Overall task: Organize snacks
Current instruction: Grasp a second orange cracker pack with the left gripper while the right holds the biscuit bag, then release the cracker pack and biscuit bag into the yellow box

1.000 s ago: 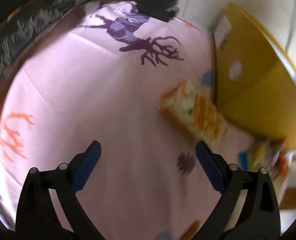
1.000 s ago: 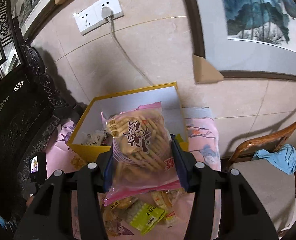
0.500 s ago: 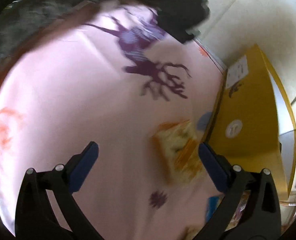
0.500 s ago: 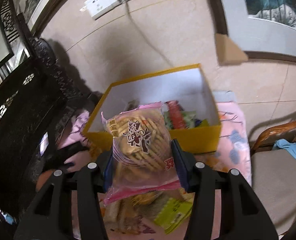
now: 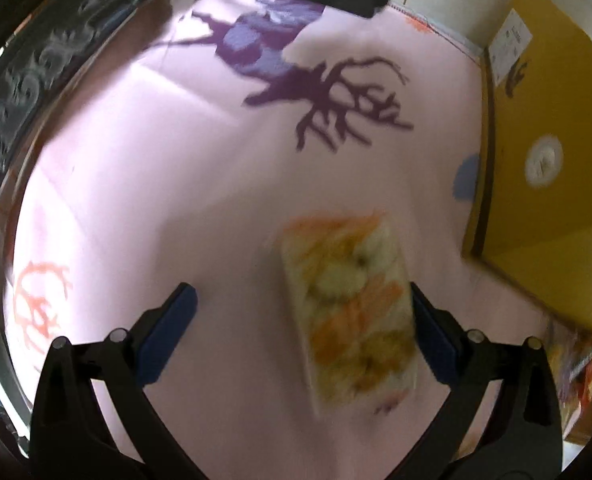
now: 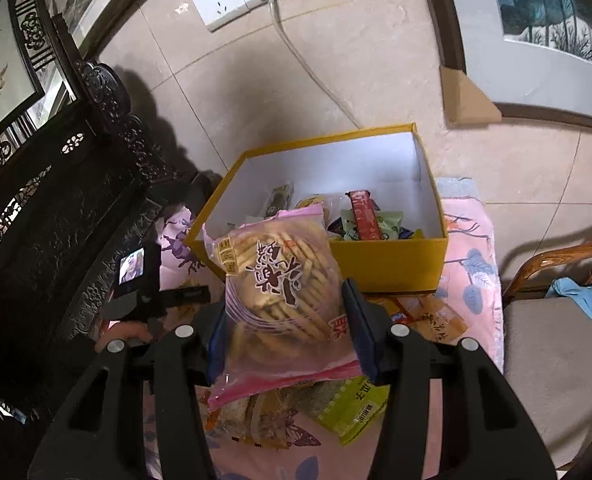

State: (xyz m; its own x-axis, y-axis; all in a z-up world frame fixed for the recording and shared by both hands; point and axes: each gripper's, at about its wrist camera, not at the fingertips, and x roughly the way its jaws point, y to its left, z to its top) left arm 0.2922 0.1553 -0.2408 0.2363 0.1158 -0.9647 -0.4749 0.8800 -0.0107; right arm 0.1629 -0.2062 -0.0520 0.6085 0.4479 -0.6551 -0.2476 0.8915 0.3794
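1. My right gripper (image 6: 286,334) has its fingers clamped on a clear pink-edged plastic bag of biscuit sticks (image 6: 282,292), one blue pad on each side. The bag is held in the air, in front of the open yellow cardboard box (image 6: 392,264) with white inside walls.
2. To do this step well, I judge I should carry the bag over the near yellow wall before I let go – the bag is wide, so it must go to the free left part of the box, not on the red wrapper (image 6: 363,216) and green packets already lying at the right.
3. My left gripper (image 5: 302,318) has its fingers wide apart and holds nothing. It points down at a blurred orange-and-white snack packet (image 5: 350,308) on the pink printed cloth of the table (image 5: 168,184). The packet is between the fingers, close to the right one; I cannot tell if it touches.
4. For that grasp I would centre the fingers on the packet first, then close.
5. Writing: the bag shows large dark Chinese characters, which I cannot read surely. A green packet (image 6: 354,410) below it also carries small characters – too small to read.
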